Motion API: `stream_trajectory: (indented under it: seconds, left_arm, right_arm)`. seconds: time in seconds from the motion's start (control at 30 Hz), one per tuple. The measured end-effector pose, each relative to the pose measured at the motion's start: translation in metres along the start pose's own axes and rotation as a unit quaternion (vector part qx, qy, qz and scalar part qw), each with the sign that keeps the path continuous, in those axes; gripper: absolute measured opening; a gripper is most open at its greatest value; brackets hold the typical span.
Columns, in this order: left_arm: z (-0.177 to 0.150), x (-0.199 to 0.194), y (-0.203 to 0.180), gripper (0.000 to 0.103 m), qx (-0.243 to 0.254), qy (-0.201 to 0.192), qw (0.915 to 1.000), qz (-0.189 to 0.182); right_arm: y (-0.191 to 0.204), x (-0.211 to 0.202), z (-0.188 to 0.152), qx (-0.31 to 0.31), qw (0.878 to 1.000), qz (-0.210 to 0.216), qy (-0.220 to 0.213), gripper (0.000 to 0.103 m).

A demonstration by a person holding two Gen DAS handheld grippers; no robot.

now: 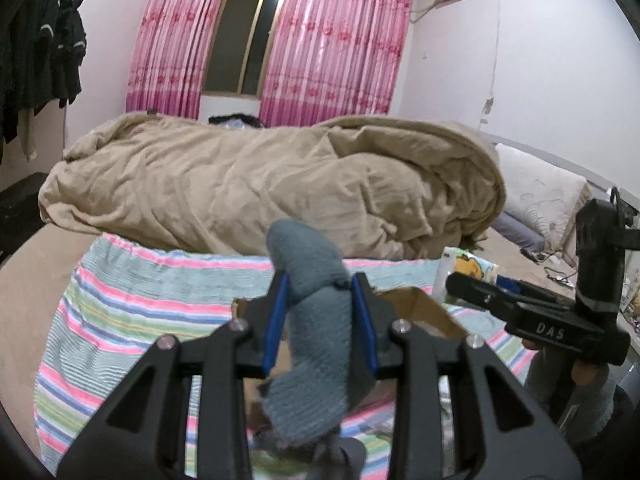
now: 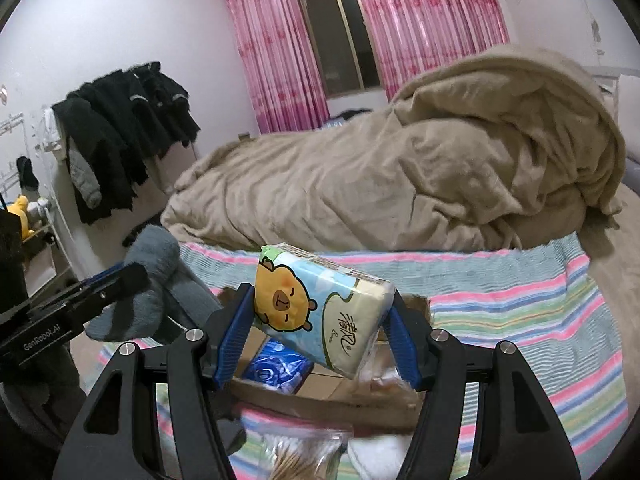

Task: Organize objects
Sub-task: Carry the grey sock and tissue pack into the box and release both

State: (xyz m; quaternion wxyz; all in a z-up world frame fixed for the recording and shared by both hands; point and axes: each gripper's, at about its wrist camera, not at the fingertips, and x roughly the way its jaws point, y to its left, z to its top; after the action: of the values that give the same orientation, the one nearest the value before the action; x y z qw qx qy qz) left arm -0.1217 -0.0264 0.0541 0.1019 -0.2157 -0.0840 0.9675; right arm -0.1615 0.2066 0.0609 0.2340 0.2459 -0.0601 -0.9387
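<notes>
Now both loads hover over the open brown cardboard box (image 2: 320,392): left tongs (image 1: 320,320) clamp a grey knitted sock (image 1: 316,344), right tongs (image 2: 320,332) a bear-printed tissue pack (image 2: 320,312). Next, probably lower toward six o'clock, release inside.

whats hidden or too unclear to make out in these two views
- Cardboard box interior: in the right wrist view the tissue pack held by the right gripper covers most of it; in the left wrist view the grey sock in the left gripper does.
- Clear bag: cut off by the bottom edge and blurred.
- Blue packet in the box: print too small to read.
</notes>
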Motion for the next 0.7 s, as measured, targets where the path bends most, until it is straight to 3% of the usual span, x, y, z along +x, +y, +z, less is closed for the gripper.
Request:
stream_trajectory:
  seconds: [0.2,0.47,0.63,0.67,0.7]
  left_arm:
    - [-0.014,0.044,0.010,0.033,-0.009,0.062,0.9980,-0.008]
    - [-0.028,0.078,0.016,0.035,-0.021,0.120,0.9925,0.012]
    - [-0.034,0.083,0.024,0.043,-0.038,0.139,0.9892,0.028]
    - [-0.034,0.082,0.025,0.047,-0.039,0.137,0.9894,0.028]
    - [-0.034,0.080,0.025,0.063,-0.040,0.135,0.9897,0.028]
  right_arm:
    - [0.002,0.049,-0.008,-0.006,0.998,-0.013,0.060,0.066]
    - [0.005,0.090,-0.024,0.000,0.992,-0.020,0.125,0.066]
    - [0.002,0.100,-0.033,0.004,0.988,-0.024,0.150,0.067]
    - [0.001,0.099,-0.033,0.006,0.988,-0.023,0.150,0.067]
    - [0.000,0.099,-0.034,0.006,0.988,-0.019,0.150,0.068]
